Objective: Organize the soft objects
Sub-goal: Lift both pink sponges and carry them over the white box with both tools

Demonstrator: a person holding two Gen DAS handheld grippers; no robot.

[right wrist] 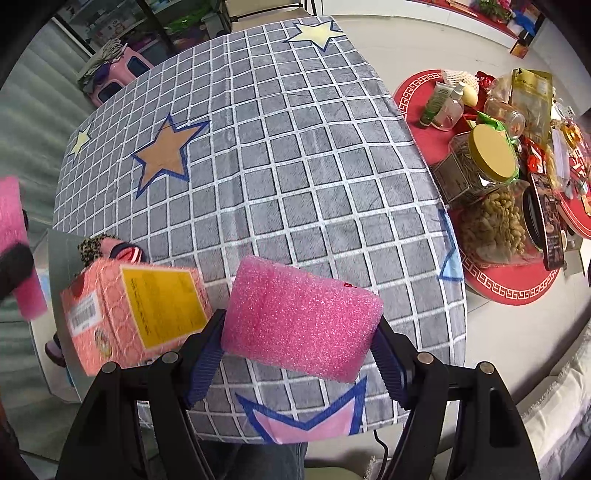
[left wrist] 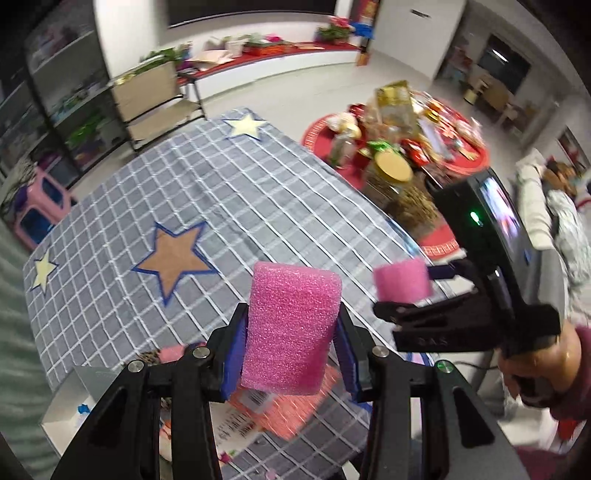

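My left gripper (left wrist: 291, 332) is shut on a pink foam block (left wrist: 290, 328) and holds it upright above the near edge of the grey checked tablecloth (left wrist: 229, 192). My right gripper (right wrist: 299, 336) is shut on a second pink foam block (right wrist: 301, 317), held crosswise above the cloth (right wrist: 295, 147). The right gripper with its block (left wrist: 402, 282) also shows at the right in the left wrist view. A salmon pink box (right wrist: 136, 314) with a yellow label lies at the table's near left corner, below the left gripper (left wrist: 280, 410).
Star patches mark the cloth: a brown one (right wrist: 164, 155), a pale yellow one (right wrist: 317, 31) at the far end, a pink one (right wrist: 306, 421) near me. Socks (right wrist: 110, 249) lie by the box. Jars and snacks (right wrist: 491, 177) crowd red mats right of the table.
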